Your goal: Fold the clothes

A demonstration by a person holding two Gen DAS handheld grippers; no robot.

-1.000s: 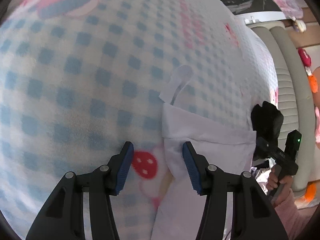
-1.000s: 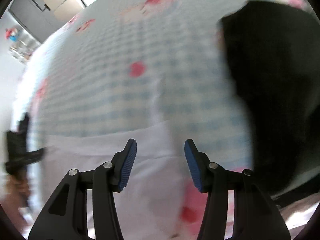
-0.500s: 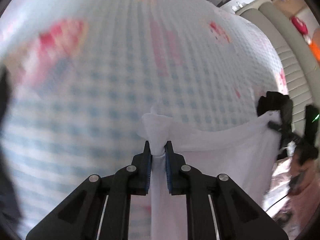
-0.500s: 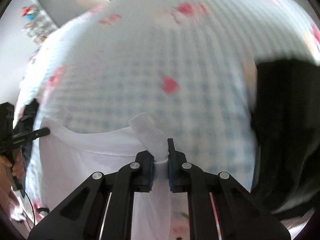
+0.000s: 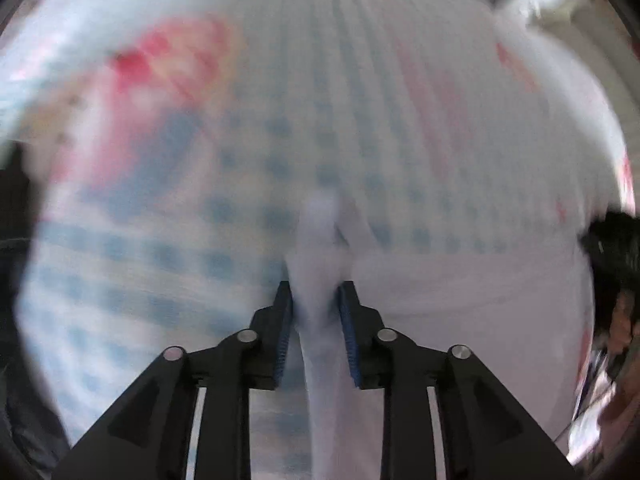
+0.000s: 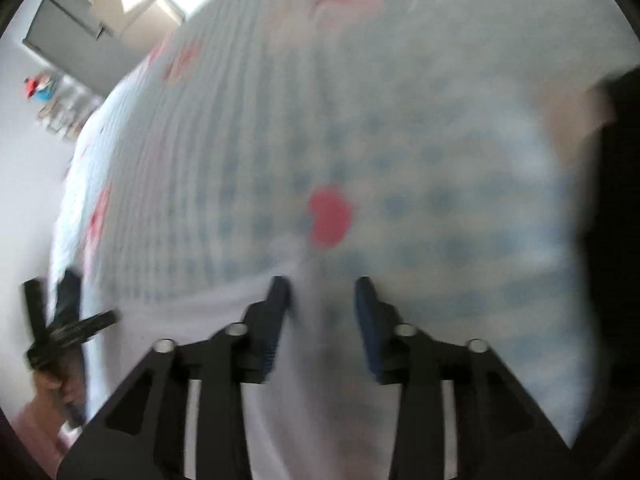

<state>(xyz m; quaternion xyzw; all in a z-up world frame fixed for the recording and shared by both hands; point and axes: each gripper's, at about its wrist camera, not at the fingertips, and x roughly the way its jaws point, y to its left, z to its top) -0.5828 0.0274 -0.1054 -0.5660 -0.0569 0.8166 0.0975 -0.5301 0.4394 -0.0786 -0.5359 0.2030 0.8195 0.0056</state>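
Checked blanket; white garment pinched in left claw.

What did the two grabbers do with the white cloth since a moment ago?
A second ago both were open over the white garment. Then each pinched an edge. Now the left hand-held gripper still clamps a bunch of it, while the right hand-held gripper has spread its jaws, apparently letting go. The checked blanket stayed underneath, and the dark cloth stayed at the right.

Soft daylight, heavy motion blur
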